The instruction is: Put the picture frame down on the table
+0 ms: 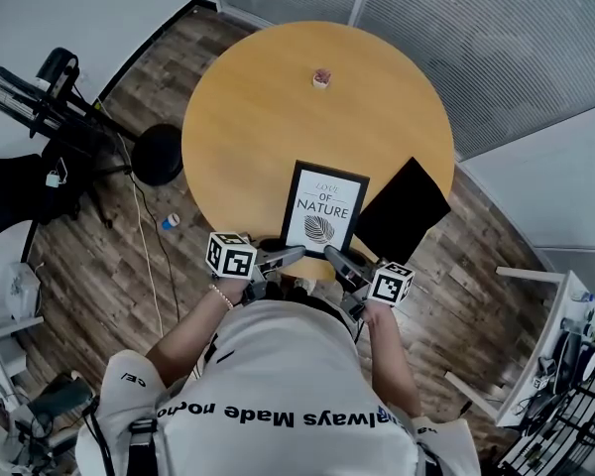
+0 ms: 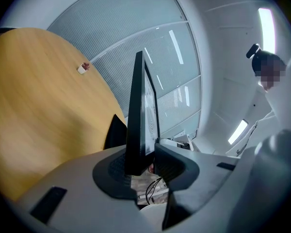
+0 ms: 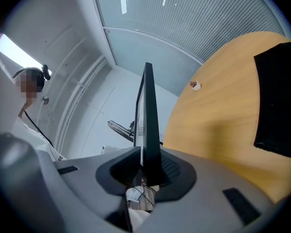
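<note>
A black picture frame (image 1: 324, 209) with a leaf print reading "OF NATURE" is held over the near edge of the round wooden table (image 1: 258, 97). My left gripper (image 1: 296, 254) is shut on its lower left corner, my right gripper (image 1: 332, 255) on its lower right corner. In the left gripper view the frame (image 2: 138, 110) stands edge-on between the jaws, which clamp its bottom. The right gripper view shows the frame (image 3: 148, 115) edge-on too, pinched between the jaws. Whether the frame touches the tabletop cannot be told.
A black flat board (image 1: 402, 211) lies on the table just right of the frame, overhanging the edge. A small pinkish object (image 1: 320, 77) sits at the far middle of the table. A black stand with cables (image 1: 129, 147) is on the floor at left. A glass wall (image 1: 456, 28) rises behind.
</note>
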The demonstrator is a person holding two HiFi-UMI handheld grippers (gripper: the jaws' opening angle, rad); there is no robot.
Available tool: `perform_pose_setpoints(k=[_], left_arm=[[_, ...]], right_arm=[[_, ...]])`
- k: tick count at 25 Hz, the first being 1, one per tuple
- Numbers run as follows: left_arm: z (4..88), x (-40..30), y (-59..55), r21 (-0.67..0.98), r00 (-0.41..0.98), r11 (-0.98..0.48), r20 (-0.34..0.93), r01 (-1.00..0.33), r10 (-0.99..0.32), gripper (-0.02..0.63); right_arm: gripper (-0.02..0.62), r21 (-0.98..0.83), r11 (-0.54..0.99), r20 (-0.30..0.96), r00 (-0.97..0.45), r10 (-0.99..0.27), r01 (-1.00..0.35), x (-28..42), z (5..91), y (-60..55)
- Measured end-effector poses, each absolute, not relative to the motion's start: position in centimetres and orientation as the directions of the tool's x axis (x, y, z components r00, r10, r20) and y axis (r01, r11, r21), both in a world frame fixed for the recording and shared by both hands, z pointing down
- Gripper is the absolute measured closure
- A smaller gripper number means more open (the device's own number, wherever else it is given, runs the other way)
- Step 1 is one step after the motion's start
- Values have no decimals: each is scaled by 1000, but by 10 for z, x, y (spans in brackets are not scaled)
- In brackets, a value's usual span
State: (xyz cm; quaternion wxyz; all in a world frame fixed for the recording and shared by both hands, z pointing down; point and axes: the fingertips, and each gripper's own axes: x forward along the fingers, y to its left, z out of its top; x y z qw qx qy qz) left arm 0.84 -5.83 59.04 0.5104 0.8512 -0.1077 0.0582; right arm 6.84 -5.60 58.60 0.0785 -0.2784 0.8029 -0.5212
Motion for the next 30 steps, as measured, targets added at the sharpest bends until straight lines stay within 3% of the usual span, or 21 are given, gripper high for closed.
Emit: perform_pose_setpoints(k=[30], left_arm=[[657,-4,-50,868,935,-347,335,-354,-116,451]], right_arm=[[483,-868,157,328,-782,-529,-471,56,651,-49]])
